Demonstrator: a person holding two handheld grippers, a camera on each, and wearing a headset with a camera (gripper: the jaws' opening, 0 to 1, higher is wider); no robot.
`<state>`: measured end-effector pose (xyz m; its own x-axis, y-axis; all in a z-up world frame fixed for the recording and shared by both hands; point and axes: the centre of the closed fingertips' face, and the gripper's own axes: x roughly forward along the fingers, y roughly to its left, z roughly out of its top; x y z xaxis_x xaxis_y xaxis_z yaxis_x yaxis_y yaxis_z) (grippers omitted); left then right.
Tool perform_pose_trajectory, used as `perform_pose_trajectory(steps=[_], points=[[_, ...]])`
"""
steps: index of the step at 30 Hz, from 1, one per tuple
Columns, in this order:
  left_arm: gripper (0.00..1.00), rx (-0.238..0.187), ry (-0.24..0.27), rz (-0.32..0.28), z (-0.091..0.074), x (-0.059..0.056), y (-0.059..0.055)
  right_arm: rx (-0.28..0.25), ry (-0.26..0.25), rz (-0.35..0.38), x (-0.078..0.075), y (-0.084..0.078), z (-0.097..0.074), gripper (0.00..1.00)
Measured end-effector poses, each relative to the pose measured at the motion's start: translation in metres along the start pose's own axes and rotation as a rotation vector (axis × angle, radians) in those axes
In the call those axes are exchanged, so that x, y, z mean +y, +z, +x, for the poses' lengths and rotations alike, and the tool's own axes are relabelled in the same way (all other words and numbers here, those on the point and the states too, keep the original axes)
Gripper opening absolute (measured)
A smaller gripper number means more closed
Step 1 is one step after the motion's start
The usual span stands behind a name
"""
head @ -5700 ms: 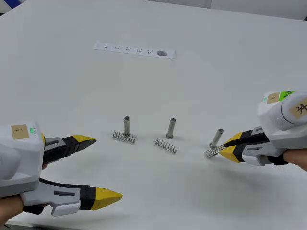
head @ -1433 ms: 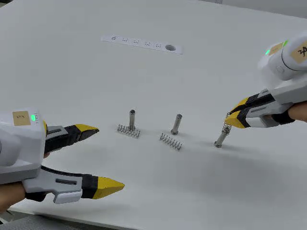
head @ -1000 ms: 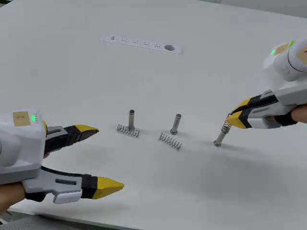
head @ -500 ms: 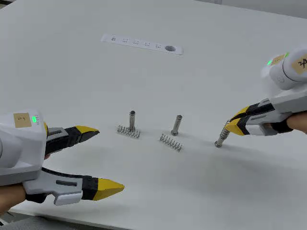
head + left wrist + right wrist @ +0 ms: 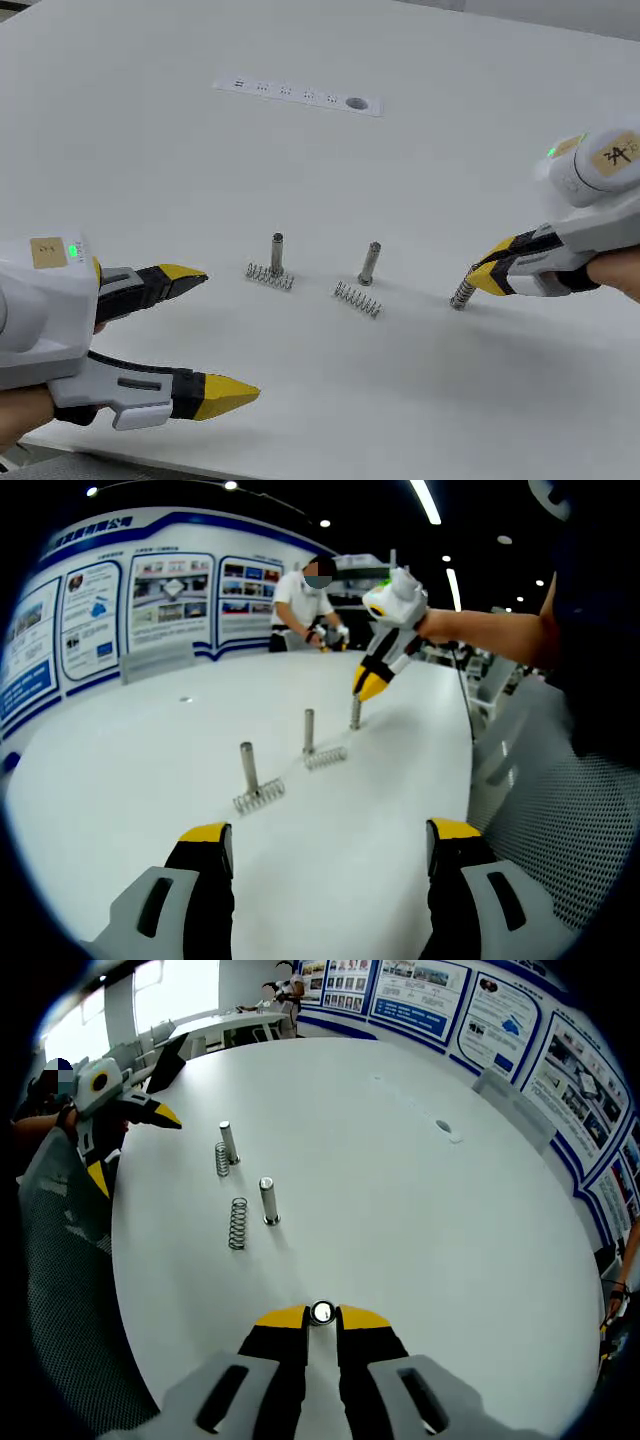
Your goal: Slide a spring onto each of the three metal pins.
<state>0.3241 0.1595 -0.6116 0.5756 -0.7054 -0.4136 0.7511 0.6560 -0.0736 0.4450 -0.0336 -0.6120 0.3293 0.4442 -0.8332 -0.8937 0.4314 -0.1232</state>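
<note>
- Table [image 5: 150,190]: white and broad, running under both grippers and well beyond them.
- Display boards [image 5: 150,600]: on the wall far ahead of the left gripper, blue and white under a Chinese headline, the print too small for me to read.
- Left gripper [image 5: 232,333]: jaws spread wide with nothing between the yellow tips, hovering well short of the pins. Its white body carries a green light and a tan sticker whose mark I can't make out.
- Right gripper [image 5: 472,279]: yellow tips drawn together, pinching the top of the third pin [image 5: 321,1312]. Its tan sticker bears a handwritten mark that may be "34".
- Power strip [image 5: 296,96]: white, flat on the table far beyond both grippers, with a row of small markings and a round grey button at the end nearer the right gripper.
- First pin [image 5: 277,252] and middle pin [image 5: 371,263]: upright between the two grippers, both bare.
- Fitted spring [image 5: 462,295]: threaded over the third pin, just below the right gripper's tips.
- First loose spring [image 5: 270,276]: lying against the first pin's foot.
- Second loose spring [image 5: 357,299]: lying just beside the middle pin's foot, roughly midway between the two grippers.
</note>
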Motion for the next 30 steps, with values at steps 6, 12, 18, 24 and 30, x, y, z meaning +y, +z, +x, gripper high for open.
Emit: perform_pose_trajectory(steps=[6, 12, 18, 24, 30], points=[[0.81, 0.001, 0.0, -0.001, 0.0, 0.0, 0.0, 0.011, 0.001, -0.003, 0.001, -0.003, 0.003, 0.12], [0.81, 0.0, 0.0, -0.003, 0.0, 0.0, 0.0, 0.013, 0.003, -0.004, 0.002, -0.005, 0.005, 0.12], [0.81, 0.0, 0.001, -0.002, 0.0, 0.0, 0.0, 0.011, -0.001, -0.007, 0.002, -0.006, 0.004, 0.15], [0.81, -0.001, 0.001, 0.0, 0.0, 0.0, 0.001, 0.016, -0.007, 0.004, 0.002, -0.01, 0.001, 0.16], [0.81, -0.004, -0.001, 0.002, 0.0, 0.0, 0.001, 0.027, 0.001, 0.015, 0.011, -0.019, -0.002, 0.16]])
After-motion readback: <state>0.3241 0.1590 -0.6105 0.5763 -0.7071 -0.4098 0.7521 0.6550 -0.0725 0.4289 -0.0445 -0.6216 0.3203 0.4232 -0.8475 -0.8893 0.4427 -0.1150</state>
